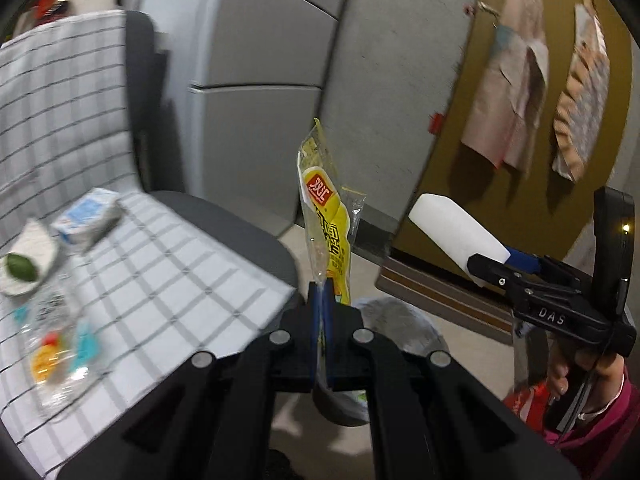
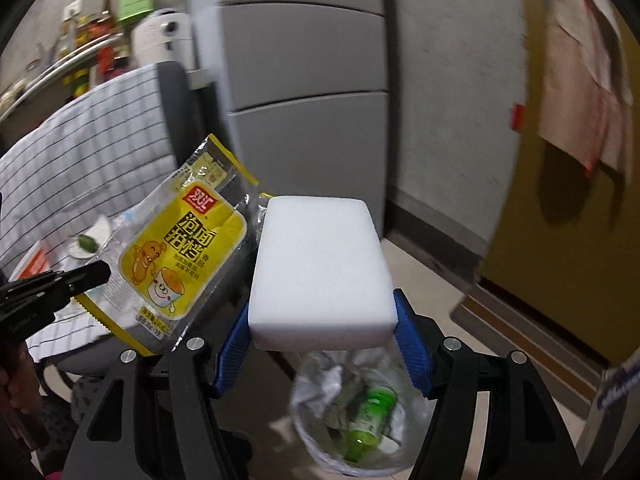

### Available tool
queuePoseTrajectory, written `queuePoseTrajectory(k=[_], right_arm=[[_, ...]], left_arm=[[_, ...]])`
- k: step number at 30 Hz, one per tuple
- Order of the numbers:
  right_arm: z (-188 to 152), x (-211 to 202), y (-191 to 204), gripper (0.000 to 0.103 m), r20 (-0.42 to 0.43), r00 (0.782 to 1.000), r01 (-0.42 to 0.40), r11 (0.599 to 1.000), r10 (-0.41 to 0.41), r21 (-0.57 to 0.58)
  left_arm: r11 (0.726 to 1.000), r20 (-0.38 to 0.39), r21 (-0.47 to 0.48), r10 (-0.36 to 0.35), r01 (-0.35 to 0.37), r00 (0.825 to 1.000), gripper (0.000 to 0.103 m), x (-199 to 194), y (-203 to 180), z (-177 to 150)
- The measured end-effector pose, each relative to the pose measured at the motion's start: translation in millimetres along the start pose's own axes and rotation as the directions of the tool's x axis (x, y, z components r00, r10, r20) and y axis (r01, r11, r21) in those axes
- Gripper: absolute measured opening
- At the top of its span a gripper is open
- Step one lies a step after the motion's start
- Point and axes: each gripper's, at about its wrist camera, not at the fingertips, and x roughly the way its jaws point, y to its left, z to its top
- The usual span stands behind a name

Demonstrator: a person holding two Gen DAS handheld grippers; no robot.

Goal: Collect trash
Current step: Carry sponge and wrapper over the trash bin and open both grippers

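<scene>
While pinched, wrapper [image 1: 326, 216] upright (seemingly lengthwise)

A grey chair [image 1: 248, 232] draped with a white cloth with a grey grid [image 1: 168, 280] carried the loose items. On the seat, toward its far left, lay a small blue-and-white carton [image 1: 86, 220], and just beside it, nearer the left edge, a white piece with a green leaf on it [image 1: 24, 264]. Closer to the near left edge rested a clear plastic wrapper with orange, red and teal print [image 1: 56, 352]. On the pale floor [image 2: 424, 280] stood a bin lined with a clear bag [image 2: 360, 412], holding crumpled wrappers and a green bottle [image 2: 368, 412].
</scene>
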Motion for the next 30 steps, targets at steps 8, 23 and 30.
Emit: queuePoseTrajectory(k=[8, 23, 30], right_arm=[[-30, 28, -54, 0.066, -0.078, 0.996, 0.061, 0.993, -0.053, 0.102], [-70, 79, -91, 0.079, -0.281, 0.959, 0.105, 0.975, -0.046, 0.198], [-46, 61, -81, 0.079, -0.208, 0.977, 0.085, 0.976, -0.043, 0.199]], left_arm=[[0.996, -0.147, 0.072, -0.041, 0.052, 0.988, 0.000, 77, -42, -11], [0.996, -0.336, 0.059, -0.046, 0.070, 0.941, 0.049, 150, -53, -35], [1.000, -0.255, 0.027, -0.002, 0.009, 0.967, 0.049, 106, -26, -17]])
